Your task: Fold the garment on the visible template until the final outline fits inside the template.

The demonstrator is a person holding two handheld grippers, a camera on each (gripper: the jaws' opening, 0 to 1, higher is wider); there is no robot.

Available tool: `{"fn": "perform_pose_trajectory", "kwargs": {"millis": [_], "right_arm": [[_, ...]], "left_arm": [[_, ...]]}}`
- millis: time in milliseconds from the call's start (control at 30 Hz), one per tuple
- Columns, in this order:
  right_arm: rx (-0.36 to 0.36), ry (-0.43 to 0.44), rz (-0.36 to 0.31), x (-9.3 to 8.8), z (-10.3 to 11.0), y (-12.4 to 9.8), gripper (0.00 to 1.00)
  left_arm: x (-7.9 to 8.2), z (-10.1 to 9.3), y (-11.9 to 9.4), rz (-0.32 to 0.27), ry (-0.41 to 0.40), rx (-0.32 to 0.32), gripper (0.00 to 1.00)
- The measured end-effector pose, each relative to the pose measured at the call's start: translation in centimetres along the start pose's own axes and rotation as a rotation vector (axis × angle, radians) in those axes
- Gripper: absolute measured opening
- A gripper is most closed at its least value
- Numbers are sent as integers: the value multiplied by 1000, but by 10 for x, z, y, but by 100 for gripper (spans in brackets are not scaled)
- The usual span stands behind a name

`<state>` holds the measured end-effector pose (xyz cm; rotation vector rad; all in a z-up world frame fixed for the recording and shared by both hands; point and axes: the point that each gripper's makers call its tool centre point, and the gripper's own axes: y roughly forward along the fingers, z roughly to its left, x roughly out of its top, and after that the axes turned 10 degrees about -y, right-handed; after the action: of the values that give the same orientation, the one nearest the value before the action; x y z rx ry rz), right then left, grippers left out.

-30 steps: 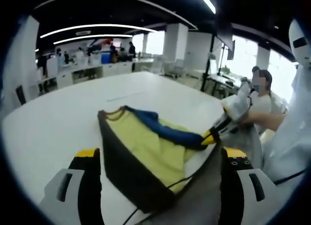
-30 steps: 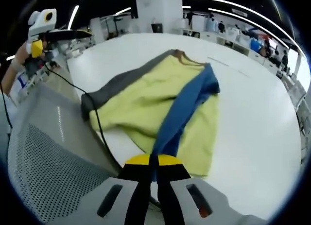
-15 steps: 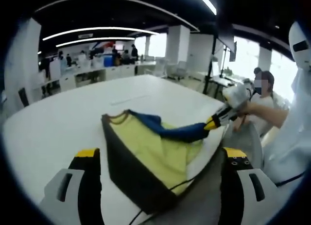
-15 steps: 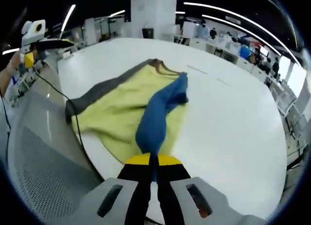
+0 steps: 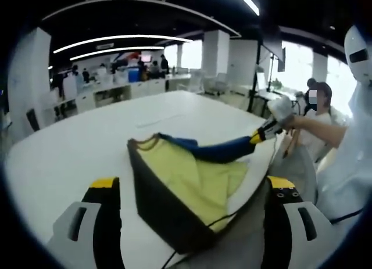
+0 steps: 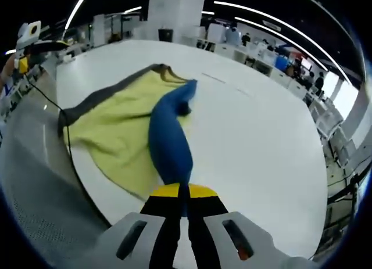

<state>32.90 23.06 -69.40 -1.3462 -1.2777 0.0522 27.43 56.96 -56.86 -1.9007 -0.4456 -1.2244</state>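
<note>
Right claw pinching sleeve (apparently)

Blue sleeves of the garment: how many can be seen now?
1. The blue sleeve stretches from the garment's collar to the right tool, which is shut on its end. A second sleeve may be hidden under the fabric.

Matt cloth garment, smooth glossy table

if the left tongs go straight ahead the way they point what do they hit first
Probably the garment: its dark edge lies on the table right between and ahead of the open left tongs. Depth is hard to judge in the fisheye view.
</note>
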Motion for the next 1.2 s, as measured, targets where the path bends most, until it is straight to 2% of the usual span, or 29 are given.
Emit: {"fn": "perform_pose_trajectory", "kwargs": {"millis": [133, 300, 567, 767, 867, 1100, 1200], "right_arm": [[-41, -23, 7, 0, -14, -10, 3], [-101, -23, -19, 6, -37, -26, 3], [-155, -33, -8, 7, -67, -42, 3], [-149, 22, 0, -12, -88, -37, 3], [-144, 26, 29, -22, -96, -30, 3], [-129, 70, 51, -36, -103, -20, 3], [-130, 87, 63, -40, -100, -19, 3]], "left_arm": [[2, -1, -3, -7, -7, 8, 100], [3, -3, -3, -5, -6, 13, 100], [5, -6, -2, -18, -12, 14, 100], [4, -6, -3, -15, -15, 18, 100], [4, -5, -4, -13, -14, 21, 100], [4, -5, -5, -14, -19, 25, 100], [3, -5, -5, -11, -24, 29, 100]]}}
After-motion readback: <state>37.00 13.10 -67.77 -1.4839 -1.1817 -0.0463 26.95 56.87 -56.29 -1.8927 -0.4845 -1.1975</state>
